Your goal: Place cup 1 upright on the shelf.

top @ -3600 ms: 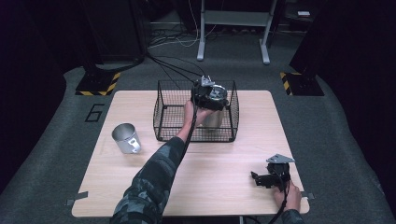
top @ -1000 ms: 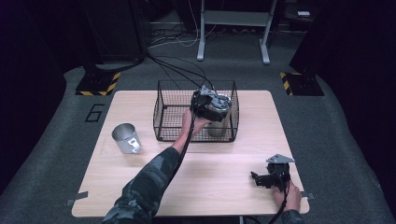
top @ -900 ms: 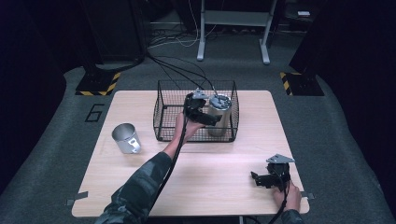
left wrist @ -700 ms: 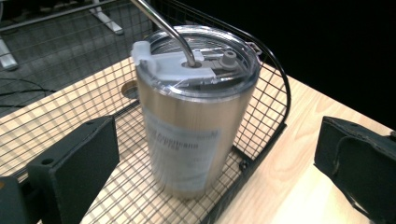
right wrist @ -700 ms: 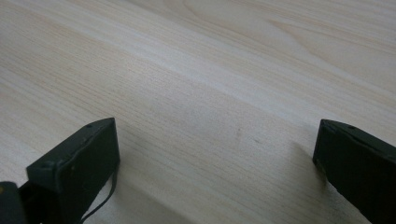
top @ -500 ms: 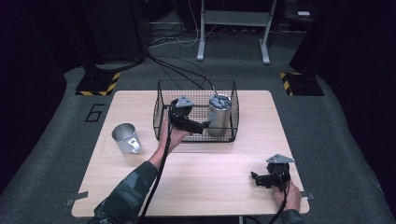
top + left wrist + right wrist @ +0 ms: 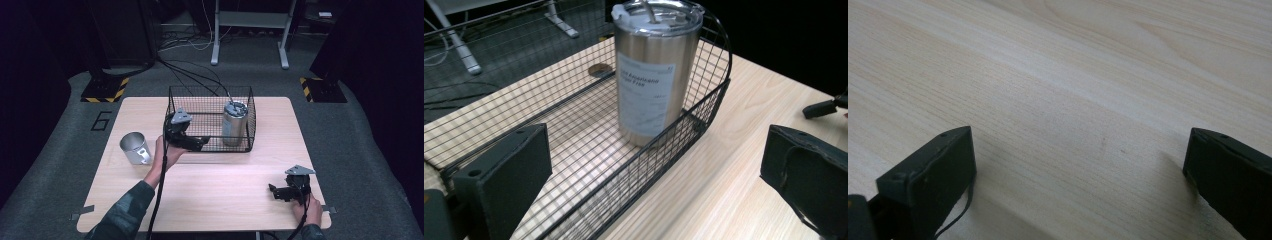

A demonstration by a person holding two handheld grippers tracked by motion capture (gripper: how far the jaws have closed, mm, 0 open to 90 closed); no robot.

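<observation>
Tall steel tumbler w/ clear lid stands upright in the black wire mesh basket, at its right end, close to the right wall. In left gripper view the tumbler shows a pale label on its side; its base sits on the basket floor w/ the front wall rising before it.

Left gripper is at the basket's front-left, held by the person's left hand (camo sleeve, cable trailing down along the forearm). Its fingers are released, spread wide, nothing btwn them; the tumbler is apart from them, further along the basket.

Short shiny metal cup w/ handle stands on the light wood tabletop left of that hand, near but not touching.

Right gripper rests low at the tabletop's front-right corner in the right hand, well apart from the basket. Its fingers are also released, wide apart over bare wood.
</observation>
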